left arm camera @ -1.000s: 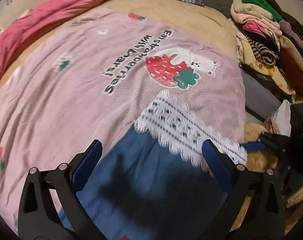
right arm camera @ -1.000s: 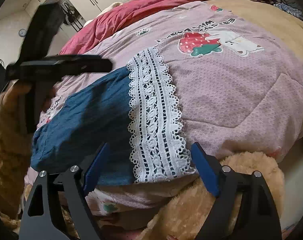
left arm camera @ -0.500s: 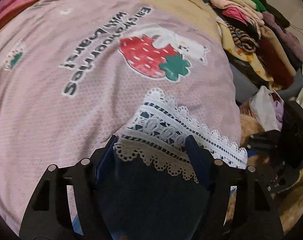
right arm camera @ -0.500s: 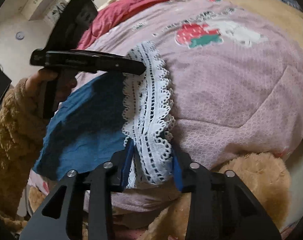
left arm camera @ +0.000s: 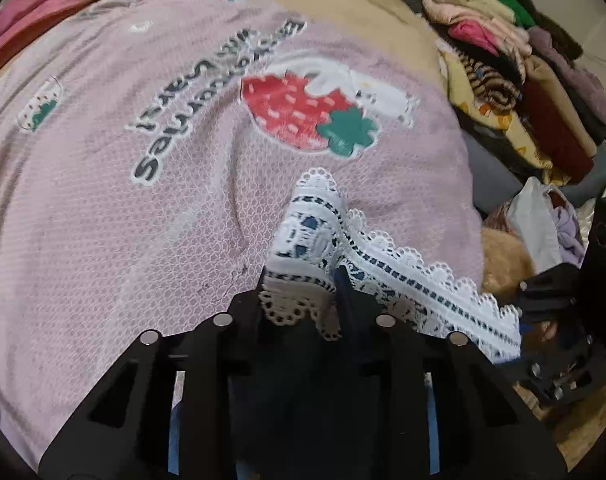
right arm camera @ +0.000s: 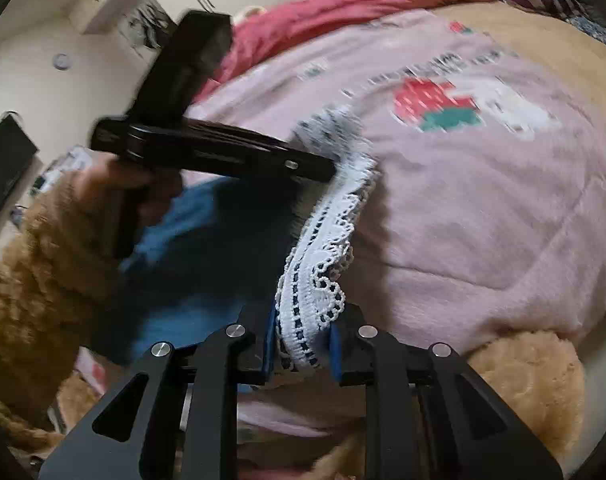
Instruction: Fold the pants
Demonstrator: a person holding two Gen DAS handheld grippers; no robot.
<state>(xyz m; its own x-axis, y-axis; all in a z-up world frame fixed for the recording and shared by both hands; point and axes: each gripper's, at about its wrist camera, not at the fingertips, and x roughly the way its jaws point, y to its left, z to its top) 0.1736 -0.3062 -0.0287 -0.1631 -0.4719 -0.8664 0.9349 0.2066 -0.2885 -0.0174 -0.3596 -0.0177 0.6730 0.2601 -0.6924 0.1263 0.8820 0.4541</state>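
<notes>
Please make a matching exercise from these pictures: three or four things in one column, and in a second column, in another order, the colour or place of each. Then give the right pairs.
Things:
1. lace hem
2. pants
3. blanket
4. pile of clothes

Colour or place:
A. blue fabric
B. pink, with a strawberry picture
C. white, clamped between the jaws of both grippers
D. stacked at the right edge of the left wrist view

Right pairs: 1-C, 2-A, 3-B, 4-D
</notes>
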